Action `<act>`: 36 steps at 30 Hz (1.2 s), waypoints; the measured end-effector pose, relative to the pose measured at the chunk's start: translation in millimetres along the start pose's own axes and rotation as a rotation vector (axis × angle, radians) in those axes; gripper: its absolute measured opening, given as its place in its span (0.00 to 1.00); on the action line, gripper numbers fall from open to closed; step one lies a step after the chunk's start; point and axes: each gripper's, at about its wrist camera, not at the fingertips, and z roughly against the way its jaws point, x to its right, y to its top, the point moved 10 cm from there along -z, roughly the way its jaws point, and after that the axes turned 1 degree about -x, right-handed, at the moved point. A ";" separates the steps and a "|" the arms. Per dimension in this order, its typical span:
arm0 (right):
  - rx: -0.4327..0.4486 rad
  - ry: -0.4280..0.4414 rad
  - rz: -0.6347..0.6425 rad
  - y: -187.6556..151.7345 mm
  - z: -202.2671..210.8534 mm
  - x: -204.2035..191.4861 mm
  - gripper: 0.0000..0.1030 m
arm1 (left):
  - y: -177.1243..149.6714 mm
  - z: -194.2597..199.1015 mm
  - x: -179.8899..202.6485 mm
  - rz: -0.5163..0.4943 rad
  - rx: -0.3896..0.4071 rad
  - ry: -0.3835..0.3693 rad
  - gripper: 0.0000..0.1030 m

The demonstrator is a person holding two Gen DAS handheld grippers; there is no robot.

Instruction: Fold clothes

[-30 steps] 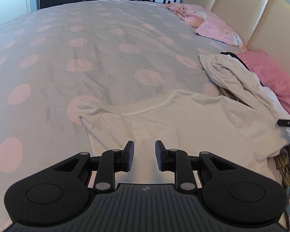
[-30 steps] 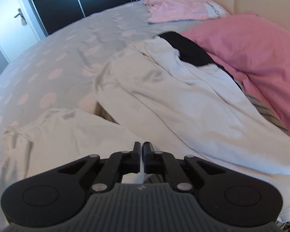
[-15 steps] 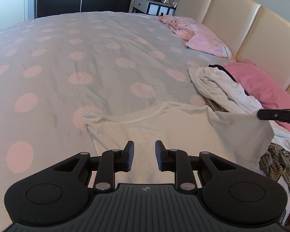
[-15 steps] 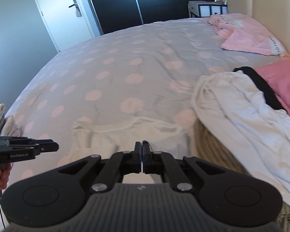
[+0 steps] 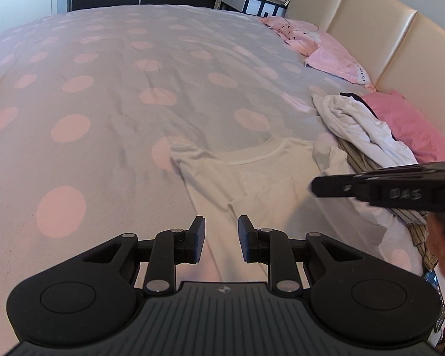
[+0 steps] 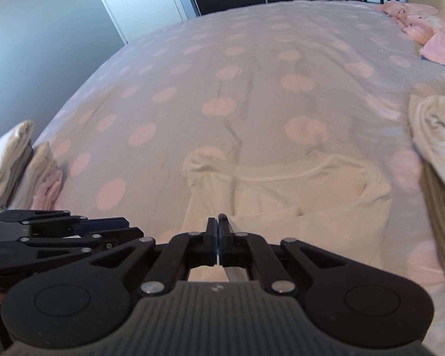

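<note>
A white T-shirt (image 5: 252,178) (image 6: 311,190) lies collar-away on the dotted bed cover (image 5: 118,124). Its right side is drawn over toward the middle in a raised fold. My right gripper (image 6: 219,222) is shut, with a thin strip of the shirt's fabric pinched between its pads. In the left wrist view that right gripper (image 5: 314,185) reaches in from the right, low over the shirt. My left gripper (image 5: 221,225) hovers over the shirt's near left part, jaws apart, nothing between them. The left gripper (image 6: 132,227) shows at the lower left of the right wrist view.
A heap of white and striped clothes (image 5: 356,124) (image 6: 436,127) lies right of the shirt, beside a pink pillow (image 5: 406,121) and the padded headboard (image 5: 385,29). Folded items (image 6: 12,160) are stacked at the bed's left edge. A hand (image 5: 442,243) grips the right tool.
My right gripper swept left from above the clothes heap to over the shirt, pulling the shirt's right side with it. The left gripper shifted a little, jaws unchanged.
</note>
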 end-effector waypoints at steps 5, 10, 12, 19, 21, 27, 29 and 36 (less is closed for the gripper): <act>-0.059 -0.032 0.005 -14.3 -43.5 0.1 0.01 | -11.3 -1.6 -9.6 -0.024 -0.024 0.012 0.20; -0.087 -0.033 -0.003 -19.4 -52.4 2.8 0.08 | -17.4 -2.1 -17.1 -0.026 -0.041 0.017 0.20; -0.074 -0.032 -0.011 -16.8 -45.6 3.9 0.33 | -17.2 -1.6 -17.8 -0.022 -0.046 0.018 0.20; 0.034 -0.053 -0.024 0.4 31.5 15.2 0.42 | -8.1 9.9 2.7 -0.021 -0.020 -0.016 0.23; 0.030 -0.067 -0.010 -4.7 54.1 19.0 0.42 | -5.7 11.7 10.2 0.005 -0.016 -0.037 0.26; 0.012 -0.091 0.069 -31.4 122.3 27.1 0.43 | -7.0 -1.5 36.6 0.069 -0.051 -0.094 0.35; 0.005 -0.092 0.084 -45.1 143.7 31.1 0.52 | -8.7 -10.7 42.1 0.077 -0.069 -0.100 0.37; -0.045 -0.089 0.109 -120.1 195.7 53.3 0.59 | -11.6 -45.8 52.7 0.078 -0.115 -0.089 0.37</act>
